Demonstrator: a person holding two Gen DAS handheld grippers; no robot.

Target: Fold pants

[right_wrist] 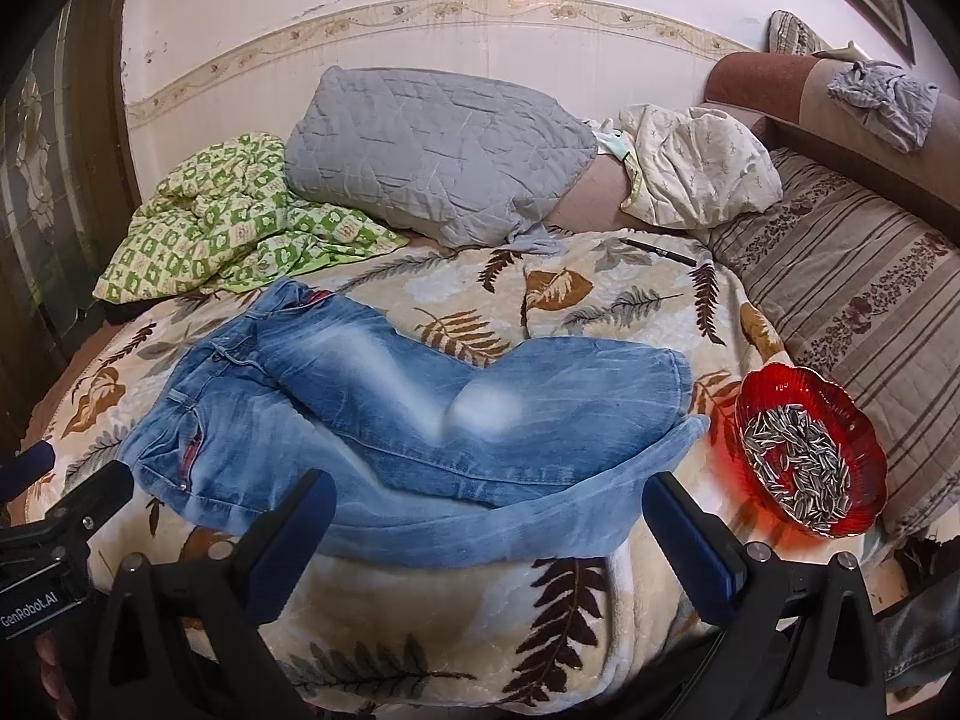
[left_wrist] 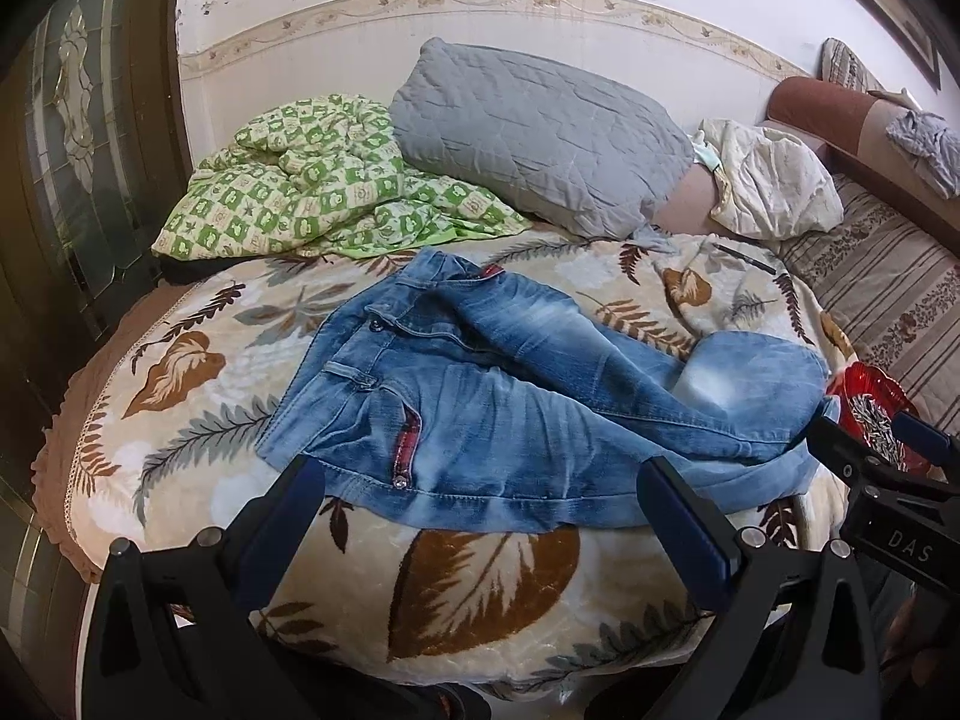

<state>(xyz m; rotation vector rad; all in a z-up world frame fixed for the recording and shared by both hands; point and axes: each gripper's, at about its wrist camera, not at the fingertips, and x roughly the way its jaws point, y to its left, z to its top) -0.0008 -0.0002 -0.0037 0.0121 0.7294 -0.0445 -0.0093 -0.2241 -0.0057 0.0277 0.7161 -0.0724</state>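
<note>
Jeans [left_wrist: 540, 396] are lying spread across the leaf-patterned blanket [left_wrist: 480, 588] on the bed, waistband off to the left of both sets of jaws, legs running right. Left gripper [left_wrist: 480, 516] is hovering low over the near hem with jaws spread wide, gripping nothing. Right gripper [right_wrist: 489, 531] is doing likewise over the lower leg, wide apart and empty. "DAS" is showing on the right gripper's body, "GenRobot.AI" on the left one's. Right of the jaws, a red bowl [right_wrist: 840, 414] is holding seeds.
</note>
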